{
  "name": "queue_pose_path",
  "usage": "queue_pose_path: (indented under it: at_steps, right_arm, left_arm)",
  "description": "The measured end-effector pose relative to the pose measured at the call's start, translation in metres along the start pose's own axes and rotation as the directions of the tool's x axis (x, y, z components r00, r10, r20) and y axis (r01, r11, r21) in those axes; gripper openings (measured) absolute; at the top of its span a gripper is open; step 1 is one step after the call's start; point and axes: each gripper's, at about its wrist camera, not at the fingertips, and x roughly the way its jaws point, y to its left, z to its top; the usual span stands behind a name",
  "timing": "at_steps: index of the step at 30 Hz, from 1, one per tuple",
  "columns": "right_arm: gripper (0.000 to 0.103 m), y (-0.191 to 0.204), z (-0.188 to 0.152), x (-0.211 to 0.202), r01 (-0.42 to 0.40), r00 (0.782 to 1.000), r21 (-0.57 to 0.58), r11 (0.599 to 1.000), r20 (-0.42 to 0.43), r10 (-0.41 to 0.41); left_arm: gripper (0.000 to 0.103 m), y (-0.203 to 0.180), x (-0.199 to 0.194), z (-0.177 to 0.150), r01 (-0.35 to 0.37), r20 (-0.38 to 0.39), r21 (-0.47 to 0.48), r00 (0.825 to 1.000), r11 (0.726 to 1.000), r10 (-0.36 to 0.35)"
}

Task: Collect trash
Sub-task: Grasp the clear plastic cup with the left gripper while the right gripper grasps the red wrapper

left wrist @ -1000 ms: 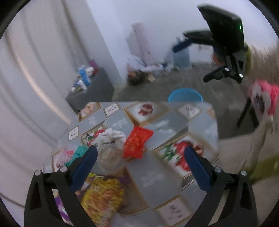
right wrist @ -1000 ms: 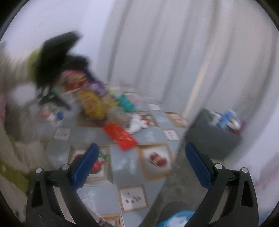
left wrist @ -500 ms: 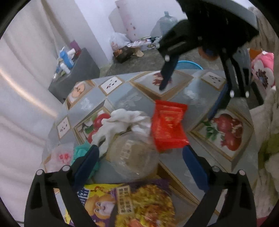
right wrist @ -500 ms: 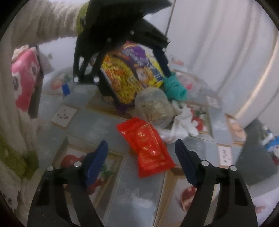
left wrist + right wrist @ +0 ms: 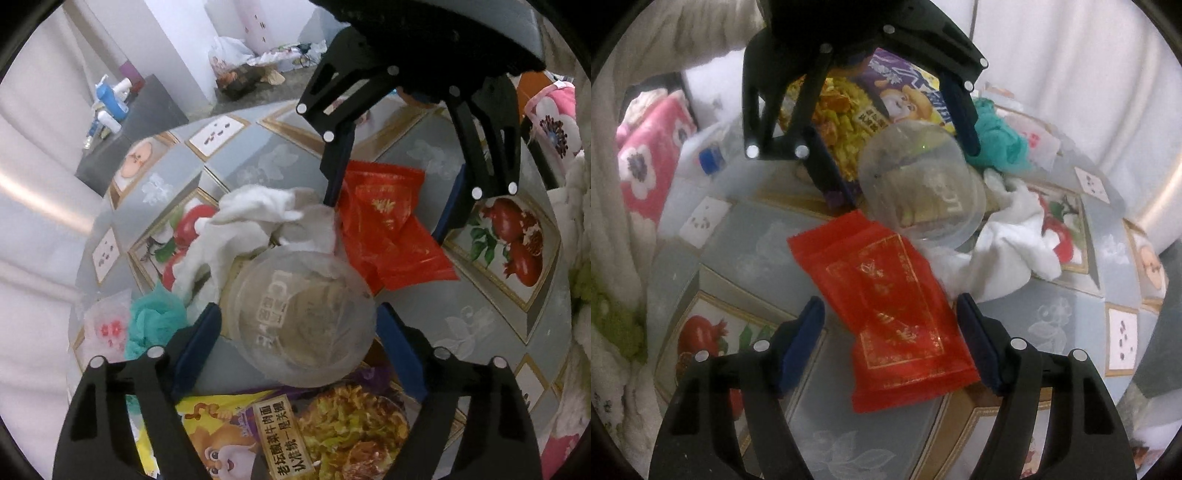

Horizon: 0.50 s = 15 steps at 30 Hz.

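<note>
Trash lies on a table with a patterned cloth (image 5: 258, 162). My left gripper (image 5: 299, 336) is open, its blue pads on either side of a clear plastic cup (image 5: 303, 317) lying on its side. My right gripper (image 5: 890, 336) is open around the near end of a red snack packet (image 5: 886, 302). The packet also shows in the left wrist view (image 5: 384, 229), with the right gripper (image 5: 395, 206) over it. The cup shows in the right wrist view (image 5: 919, 184), with the left gripper (image 5: 897, 155) straddling it. Neither gripper holds anything.
A crumpled white tissue (image 5: 243, 225), a teal wad (image 5: 155, 321), a small white wrapper (image 5: 107, 328) and a yellow-purple snack bag (image 5: 288, 432) lie around the cup. A plastic bottle with a blue cap (image 5: 711, 157) lies at the table's far side. A dark cabinet (image 5: 136, 125) stands beyond.
Both grippers have come down close to the table. The left one now straddles the cup. The right one has narrowed and now straddles the red packet.
</note>
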Motion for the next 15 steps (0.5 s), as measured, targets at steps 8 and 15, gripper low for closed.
queue_pose_path:
  at_steps: [8,15]
  right_arm:
    - [0.063,0.0002,-0.0055,0.0023,-0.016,1.000,-0.005,1.000,-0.019,0.016]
    - [0.057,0.0015,-0.0075,0.0002,-0.015,1.000,-0.001,1.000,-0.002,0.015]
  left_arm:
    - [0.076,0.0017,0.0081,0.0023,0.013,-0.016,0.005,1.000,1.000,-0.013]
    - [0.076,0.0045,0.0120,0.0048,0.014,-0.024,0.015,1.000,1.000,-0.013]
